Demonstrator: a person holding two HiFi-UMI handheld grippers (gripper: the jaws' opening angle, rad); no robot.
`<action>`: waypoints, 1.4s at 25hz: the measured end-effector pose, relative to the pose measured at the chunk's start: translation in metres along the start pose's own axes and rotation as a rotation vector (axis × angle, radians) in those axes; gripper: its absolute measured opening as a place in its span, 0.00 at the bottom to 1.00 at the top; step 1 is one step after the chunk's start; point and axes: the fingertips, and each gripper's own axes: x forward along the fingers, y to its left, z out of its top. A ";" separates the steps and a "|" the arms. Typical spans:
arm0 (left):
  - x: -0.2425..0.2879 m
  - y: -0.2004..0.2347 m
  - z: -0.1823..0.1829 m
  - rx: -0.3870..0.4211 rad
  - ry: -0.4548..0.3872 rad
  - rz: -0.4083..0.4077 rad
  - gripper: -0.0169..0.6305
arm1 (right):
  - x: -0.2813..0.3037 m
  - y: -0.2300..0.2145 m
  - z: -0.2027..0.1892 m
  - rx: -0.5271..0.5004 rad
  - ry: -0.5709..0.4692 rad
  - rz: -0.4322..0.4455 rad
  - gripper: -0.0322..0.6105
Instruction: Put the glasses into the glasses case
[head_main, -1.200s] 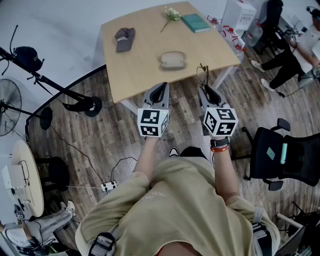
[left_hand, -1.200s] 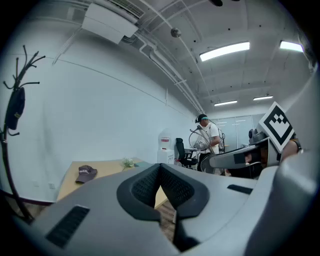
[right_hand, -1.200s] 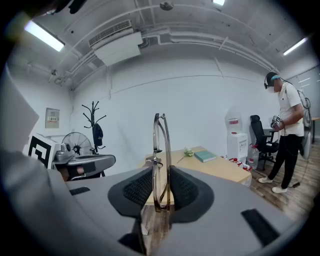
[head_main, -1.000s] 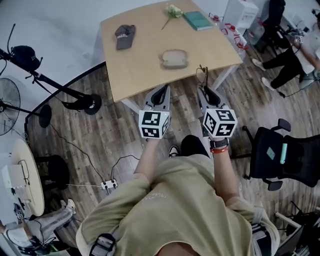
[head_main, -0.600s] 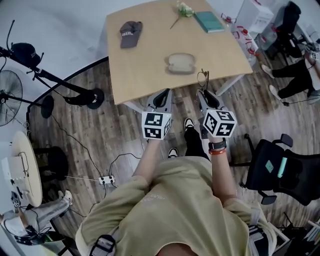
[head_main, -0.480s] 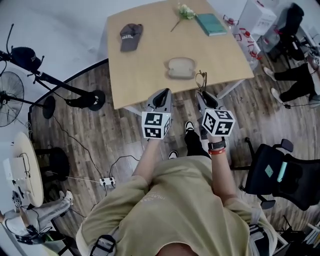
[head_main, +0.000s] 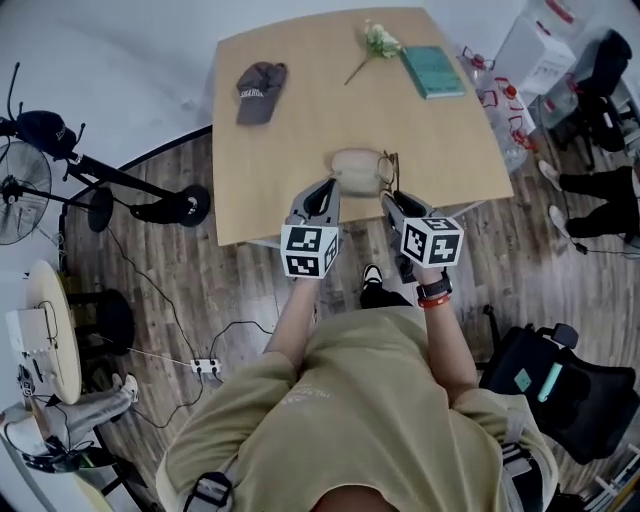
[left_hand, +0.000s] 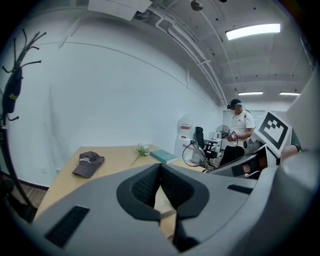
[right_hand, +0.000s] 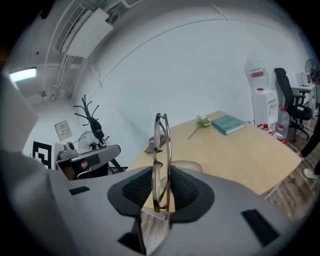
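Both advanced to the glasses case (head_main: 352, 172), right gripper (right_hand: 161, 186) clamping glasses (right_hand: 162, 150), left gripper (left_hand: 160, 183) closed empty.

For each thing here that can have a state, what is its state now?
glasses: upright, clamped between jaws.
right gripper: shut on glasses.
left gripper: shut, empty.
glasses case: on table, looks shut.
book: closed, lying flat.
cap: lying on table.

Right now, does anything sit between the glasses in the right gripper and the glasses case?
Nothing visible does. The right gripper holds the glasses just beside the glasses case, with only bare table between them. The cap, flower and book lie farther back.
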 end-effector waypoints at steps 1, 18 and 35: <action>0.008 0.002 0.000 -0.002 0.003 0.011 0.06 | 0.007 -0.006 0.002 -0.001 0.014 0.018 0.23; 0.099 0.043 -0.042 -0.067 0.083 0.098 0.06 | 0.110 -0.058 0.009 -0.260 0.273 0.415 0.23; 0.138 0.096 -0.080 -0.078 0.169 0.037 0.06 | 0.195 -0.071 -0.028 -0.473 0.823 0.611 0.24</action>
